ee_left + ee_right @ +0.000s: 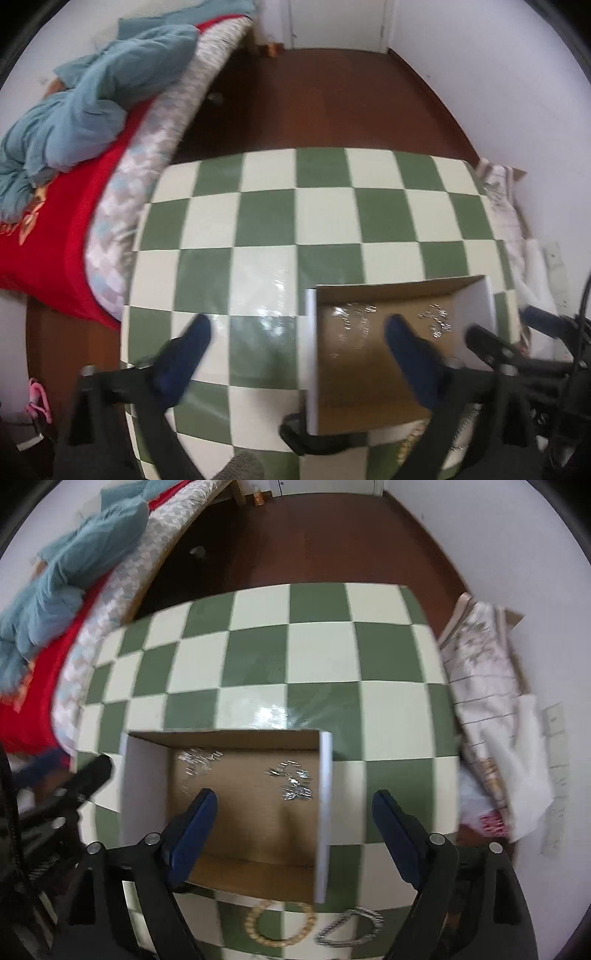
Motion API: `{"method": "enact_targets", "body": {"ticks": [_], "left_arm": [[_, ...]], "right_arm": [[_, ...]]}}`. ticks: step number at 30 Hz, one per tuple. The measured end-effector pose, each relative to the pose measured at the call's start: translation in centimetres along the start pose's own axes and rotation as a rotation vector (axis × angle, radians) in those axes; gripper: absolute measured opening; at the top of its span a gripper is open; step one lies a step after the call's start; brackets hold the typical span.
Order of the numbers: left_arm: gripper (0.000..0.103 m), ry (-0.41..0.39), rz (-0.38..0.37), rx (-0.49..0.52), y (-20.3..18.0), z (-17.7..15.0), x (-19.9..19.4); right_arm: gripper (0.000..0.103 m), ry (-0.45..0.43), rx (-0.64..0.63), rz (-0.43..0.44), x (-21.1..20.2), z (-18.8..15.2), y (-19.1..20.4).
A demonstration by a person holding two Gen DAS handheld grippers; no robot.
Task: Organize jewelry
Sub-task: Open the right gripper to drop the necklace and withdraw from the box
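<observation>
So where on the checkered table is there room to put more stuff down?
The far half of the table, beyond the cardboard box, is bare. It's crowded at the near edge: a bead bracelet and a silver chain bracelet lie there.

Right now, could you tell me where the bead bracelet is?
Right wrist view, bottom centre: the bead bracelet lies on the checkered table, just outside the box, left of a dark bracelet.

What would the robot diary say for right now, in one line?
left gripper: open, empty | right gripper: open, empty | cardboard box: two silver chains inside | beaded bracelet: on checkered table
</observation>
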State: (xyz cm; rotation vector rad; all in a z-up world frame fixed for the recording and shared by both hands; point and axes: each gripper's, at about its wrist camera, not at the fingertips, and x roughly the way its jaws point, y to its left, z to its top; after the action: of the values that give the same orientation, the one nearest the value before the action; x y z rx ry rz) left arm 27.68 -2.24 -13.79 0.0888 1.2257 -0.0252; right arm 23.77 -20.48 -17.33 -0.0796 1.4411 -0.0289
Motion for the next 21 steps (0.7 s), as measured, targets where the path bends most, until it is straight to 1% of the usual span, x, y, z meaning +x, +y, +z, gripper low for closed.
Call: {"method": "enact_targets", "body": {"ticks": [1, 2, 3, 4, 7, 8, 13, 15, 17, 21], "left_arm": [[0.099, -0.007, 0.012, -0.003, 0.2, -0.2, 0.0], [0.103, -0.015, 0.021, -0.007, 0.3, -0.5, 0.1], [0.103, -0.019, 0.024, -0.012, 0.5, -0.7, 0.1], [0.103, -0.029, 0.029, -0.018, 0.6, -1.0, 0.0], [0.103, -0.078, 0.05, -0.018, 0.9, -2.0, -0.7], [0.103, -0.097, 0.057, -0.012, 0.8, -2.3, -0.9], [0.103, -0.139, 0.078, -0.008, 1.2, -3.9, -2.2], [0.103, -0.157, 0.079, -0.008, 1.2, -4.5, -2.8], [0.103, -0.183, 0.099, -0.001, 1.1, -5.1, -3.8], [0.103, -0.219, 0.078, -0.03, 1.6, -6.4, -6.1]], "right_arm": [[0.09, 0.0, -0.007, -0.011, 0.0, -0.4, 0.2], [0.096, -0.004, -0.018, -0.029, 0.0, -0.7, 0.3], [0.098, -0.009, -0.029, -0.053, 0.0, -1.0, 0.5], [0.099, -0.019, -0.04, -0.08, 0.0, -1.5, 0.8], [0.099, -0.029, -0.023, -0.072, 0.0, -2.8, 1.0], [0.101, -0.038, -0.022, -0.082, 0.0, -3.1, 1.1], [0.101, -0.078, -0.018, -0.102, -0.8, -4.8, 1.4], [0.101, -0.094, -0.015, -0.101, -1.5, -5.3, 1.4], [0.101, -0.118, -0.012, -0.104, -2.5, -5.9, 1.5], [0.101, -0.179, -0.016, -0.116, -4.9, -7.2, 1.7]]}}
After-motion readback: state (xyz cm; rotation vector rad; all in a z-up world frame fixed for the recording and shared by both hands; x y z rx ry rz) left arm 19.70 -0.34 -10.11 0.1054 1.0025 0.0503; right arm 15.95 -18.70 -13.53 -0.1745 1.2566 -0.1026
